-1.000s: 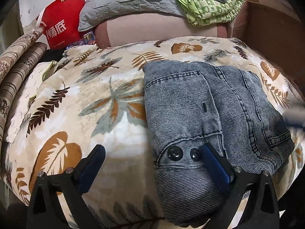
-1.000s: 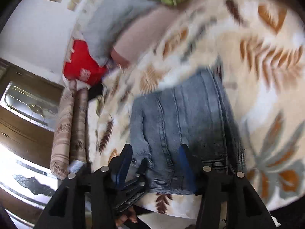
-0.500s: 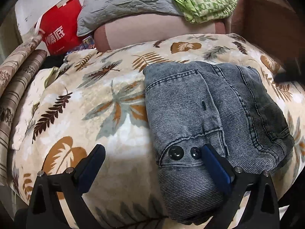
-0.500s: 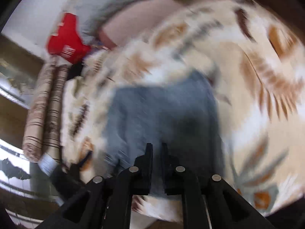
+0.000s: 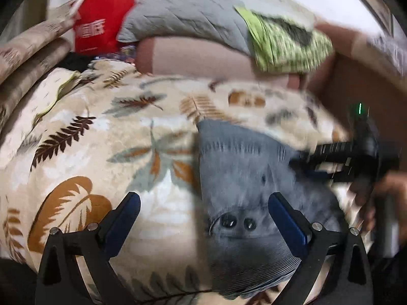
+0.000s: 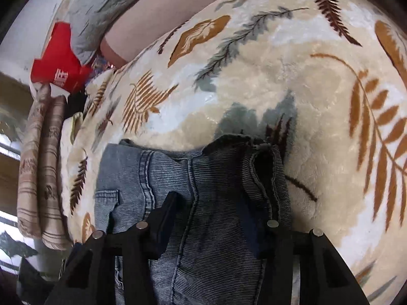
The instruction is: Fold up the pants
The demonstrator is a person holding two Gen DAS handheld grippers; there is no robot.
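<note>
Folded grey-blue jeans (image 5: 249,175) lie on a leaf-patterned cream blanket (image 5: 106,157), their two dark buttons (image 5: 236,222) toward me. My left gripper (image 5: 203,209) hovers open over the jeans' left edge; one finger is above the blanket, the other above the denim. In the blurred left wrist view my right gripper (image 5: 328,156) reaches over the jeans' right side, with a hand (image 5: 389,190) behind it. In the right wrist view the right gripper (image 6: 208,218) sits low on the jeans (image 6: 216,178) near their folded hem (image 6: 264,157). Its jaws are opening, with flat denim between the fingers and nothing pinched.
Behind the blanket lie a pink bolster (image 5: 203,58), a grey quilted pillow (image 5: 183,12), a green patterned cloth (image 5: 285,43) and a red bag (image 5: 101,23). Rolled brown patterned fabric (image 6: 40,172) lines the left edge. A brown wooden panel (image 5: 361,89) stands at the right.
The right gripper went nearly shut, then spread again, and it slid onto the jeans near the hem. The left gripper stayed open and drew back upward; the right gripper now shows at its right.
</note>
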